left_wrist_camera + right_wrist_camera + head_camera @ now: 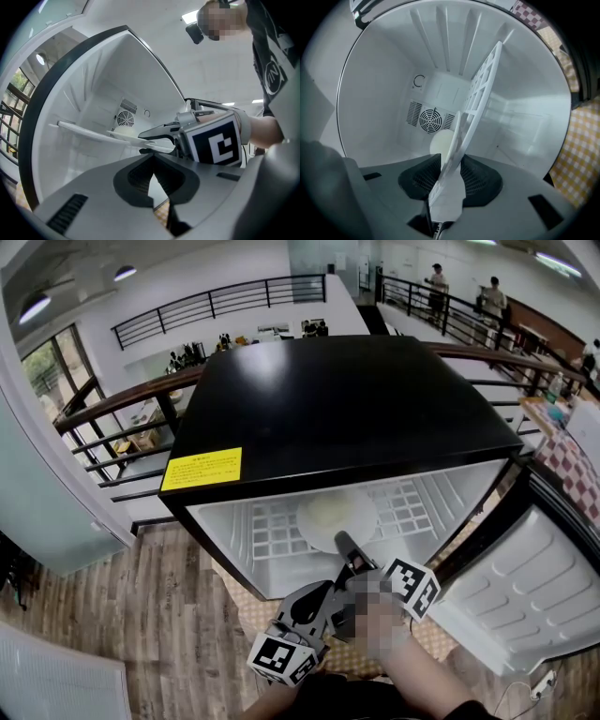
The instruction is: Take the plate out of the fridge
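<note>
Right tool (451, 161) reaches into the open fridge (337, 399) and pinches the near rim of the plate (337, 517), one jaw above the rim and one below, the pads close against it on both sides; the plate is pale and round and lies flat on the white lattice shelf (267, 531), at the middle of the shelf's front edge; in the right gripper view the whole scene is rolled, so shelf and plate run up from the jaws as a steep slanted band; behind them, low on the fridge's white back wall, sits a round fan grille (430, 119); the fridge has a glossy black top with a yellow label (202, 469) at its front left corner; its door (534, 587) stands swung open at the right, white inner lining showing; left tool (153, 173) is held level just outside the fridge's opening, below and beside the right one, its jaws pressed together at the tips with nothing between them; each tool bears a cube with black and white square markers; a yellow checked cloth (576, 154) lies under the fridge, on a wooden floor (141, 615); beyond the fridge runs a dark railing (122, 404), and people (436, 282) stand far off.
</note>
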The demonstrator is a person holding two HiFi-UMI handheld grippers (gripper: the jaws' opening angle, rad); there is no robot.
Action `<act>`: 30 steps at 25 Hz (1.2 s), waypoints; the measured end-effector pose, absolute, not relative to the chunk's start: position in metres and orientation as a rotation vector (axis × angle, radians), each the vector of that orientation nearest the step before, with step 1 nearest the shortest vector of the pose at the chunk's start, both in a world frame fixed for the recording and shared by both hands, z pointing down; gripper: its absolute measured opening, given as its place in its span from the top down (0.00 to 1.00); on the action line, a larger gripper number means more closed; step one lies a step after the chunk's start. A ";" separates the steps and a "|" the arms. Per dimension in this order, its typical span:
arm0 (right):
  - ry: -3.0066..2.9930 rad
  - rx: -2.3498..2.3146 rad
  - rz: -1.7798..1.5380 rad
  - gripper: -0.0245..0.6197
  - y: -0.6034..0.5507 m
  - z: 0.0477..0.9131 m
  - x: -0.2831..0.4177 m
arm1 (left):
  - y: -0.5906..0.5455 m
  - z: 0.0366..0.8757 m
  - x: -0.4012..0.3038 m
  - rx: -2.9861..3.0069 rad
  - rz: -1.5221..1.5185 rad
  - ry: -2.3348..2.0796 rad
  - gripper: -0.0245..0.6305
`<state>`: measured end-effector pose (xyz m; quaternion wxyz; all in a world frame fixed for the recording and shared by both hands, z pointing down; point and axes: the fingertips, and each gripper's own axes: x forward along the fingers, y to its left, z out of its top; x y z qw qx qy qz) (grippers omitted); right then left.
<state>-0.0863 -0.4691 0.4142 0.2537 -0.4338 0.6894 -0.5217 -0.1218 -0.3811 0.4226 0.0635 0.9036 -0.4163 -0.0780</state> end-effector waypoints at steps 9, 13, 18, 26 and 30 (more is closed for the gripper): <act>1.821 -1.126 -1.472 0.77 -0.453 0.412 -0.080 | -0.373 0.419 -0.116 2.773 -0.233 -1.210 0.95; 1.817 -1.100 -1.484 0.77 -0.449 0.412 -0.078 | -0.369 0.417 -0.115 2.784 -0.245 -1.193 0.95; 1.835 -1.048 -1.489 0.85 -0.443 0.407 -0.077 | -0.361 0.409 -0.114 2.803 -0.282 -1.159 0.95; 1.802 -1.000 -1.500 0.88 -0.435 0.403 -0.076 | -0.354 0.405 -0.120 2.826 -0.272 -1.139 0.95; 1.784 -0.991 -1.520 0.88 -0.428 0.404 -0.074 | -0.348 0.403 -0.118 2.848 -0.291 -1.102 0.95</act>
